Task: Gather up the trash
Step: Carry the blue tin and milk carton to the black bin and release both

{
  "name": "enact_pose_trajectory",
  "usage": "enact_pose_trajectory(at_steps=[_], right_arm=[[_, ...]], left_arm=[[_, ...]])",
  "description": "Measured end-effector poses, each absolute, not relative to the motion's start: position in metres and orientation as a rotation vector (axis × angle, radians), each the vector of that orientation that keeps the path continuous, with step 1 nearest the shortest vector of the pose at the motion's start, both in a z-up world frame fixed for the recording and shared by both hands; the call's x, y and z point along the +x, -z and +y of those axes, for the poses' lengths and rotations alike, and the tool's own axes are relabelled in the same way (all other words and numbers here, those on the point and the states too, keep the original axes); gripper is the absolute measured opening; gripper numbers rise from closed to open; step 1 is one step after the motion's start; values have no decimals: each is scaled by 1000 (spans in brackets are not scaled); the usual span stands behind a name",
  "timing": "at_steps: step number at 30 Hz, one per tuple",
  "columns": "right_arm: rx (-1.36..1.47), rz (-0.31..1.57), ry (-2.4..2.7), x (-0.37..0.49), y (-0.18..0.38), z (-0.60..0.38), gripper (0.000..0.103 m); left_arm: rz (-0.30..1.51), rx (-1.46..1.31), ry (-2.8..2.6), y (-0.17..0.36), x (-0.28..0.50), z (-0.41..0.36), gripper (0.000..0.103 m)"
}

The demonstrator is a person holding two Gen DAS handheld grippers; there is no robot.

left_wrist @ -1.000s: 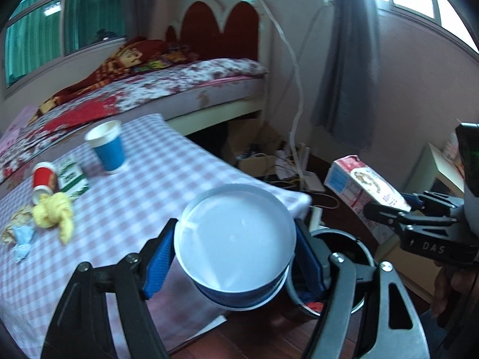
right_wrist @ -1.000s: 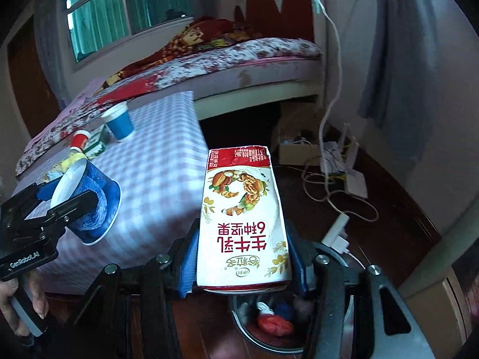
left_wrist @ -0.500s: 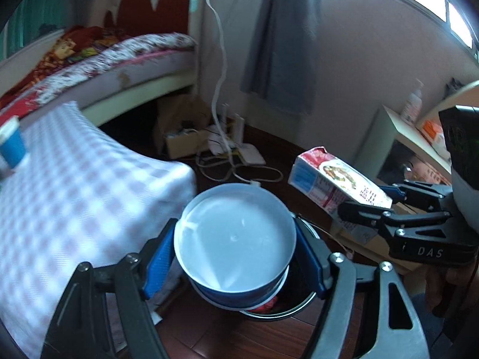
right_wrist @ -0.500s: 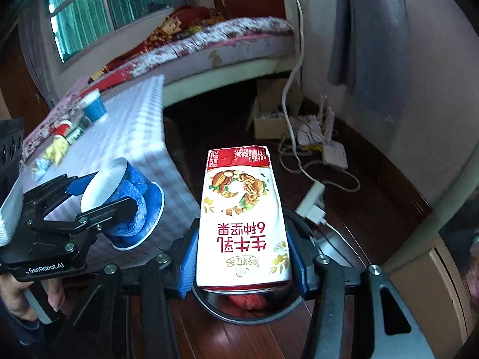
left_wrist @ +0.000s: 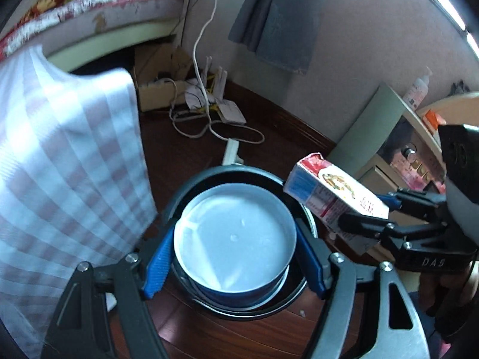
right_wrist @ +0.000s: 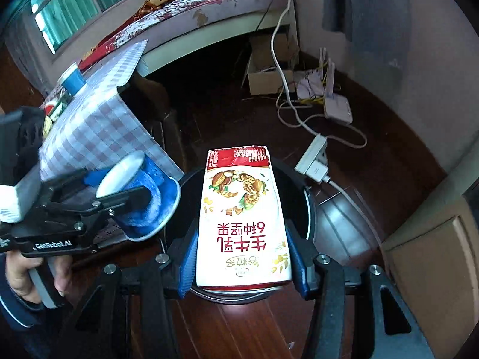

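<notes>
Clamped in my left gripper (left_wrist: 235, 246) is a blue paper cup (left_wrist: 233, 239) with a white inside, its blue pads pressed to the cup's sides, above the round black trash bin (left_wrist: 227, 173) on the dark wooden floor (left_wrist: 185, 155). Beside it, my right gripper (right_wrist: 242, 258) squeezes a red-and-white rectangular milk carton (right_wrist: 242, 218) over the same bin. Behind stands a table with a checked cloth (right_wrist: 98, 122).

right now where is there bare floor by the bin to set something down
Bare floor lies in front of the bin. Behind it, the power strip and cables crowd the floor; the table blocks its left.
</notes>
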State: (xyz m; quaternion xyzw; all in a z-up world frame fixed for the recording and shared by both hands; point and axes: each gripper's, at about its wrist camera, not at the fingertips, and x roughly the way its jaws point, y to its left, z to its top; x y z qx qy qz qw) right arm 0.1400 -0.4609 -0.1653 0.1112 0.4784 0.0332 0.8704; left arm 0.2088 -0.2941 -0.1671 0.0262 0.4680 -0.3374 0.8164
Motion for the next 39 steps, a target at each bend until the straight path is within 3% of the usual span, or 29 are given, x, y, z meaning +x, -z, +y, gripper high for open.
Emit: enact_pose_trajectory(at_steps=[7,8,9,10,11,12,20,39], right_arm=[[318,1049,-112,155,178,-466,55],[319,1075,-91,160,184,-468,58],[325,1079,-58,161,188,-471,65],[340,1079,-22,162,191,-476,85],[349,1077,16,161,194,-481,95],[345,1082,49,160,197,-483,97],[247,1110,117,144,203,-474,102],[123,993,39,133,142,-396,102]], left_arm=[[1033,76,742,178,210,-303,76],[1035,84,722,180,210,-303,81],[1045,89,709,183,211,-304,88],[1047,88,690,184,211,-302,100],[1038,91,660,184,211,-299,102],[1033,92,639,184,210,-296,102],[1006,118,538,183,199,-275,102],[905,65,410,137,168,-202,102]])
